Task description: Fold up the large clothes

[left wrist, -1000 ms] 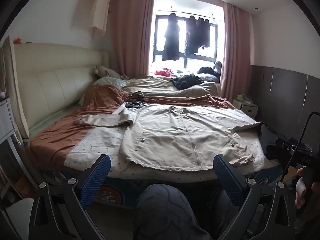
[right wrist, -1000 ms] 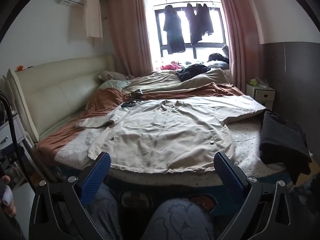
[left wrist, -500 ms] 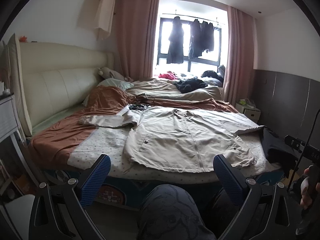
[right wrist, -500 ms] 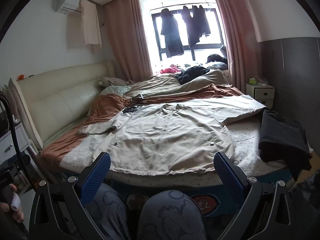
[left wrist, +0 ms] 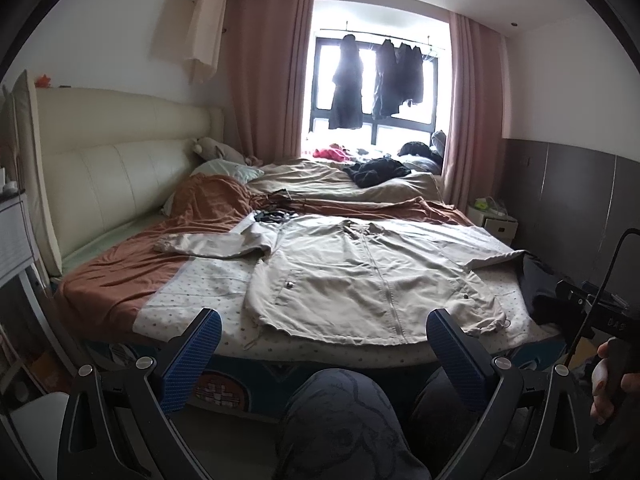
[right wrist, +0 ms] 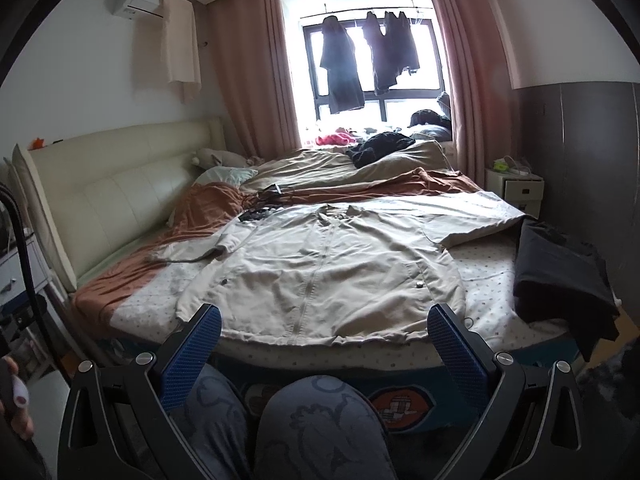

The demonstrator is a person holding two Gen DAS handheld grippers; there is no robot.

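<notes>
Both our grippers, left [left wrist: 323,345] and right [right wrist: 323,343], hang wide open, empty; the jacket [left wrist: 360,280] hem overhangs the bed [left wrist: 192,292] edge, so careless tugs could drag it off.

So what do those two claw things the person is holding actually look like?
Both grippers, left and right, look the same: black frames with silver bolts and two fingers faced with blue textured pads. A black cable curves beside the right one. The person wears grey patterned trousers.

Matt beige cloth jacket [left wrist: 360,276]; glossy padded headboard [left wrist: 108,184].
</notes>
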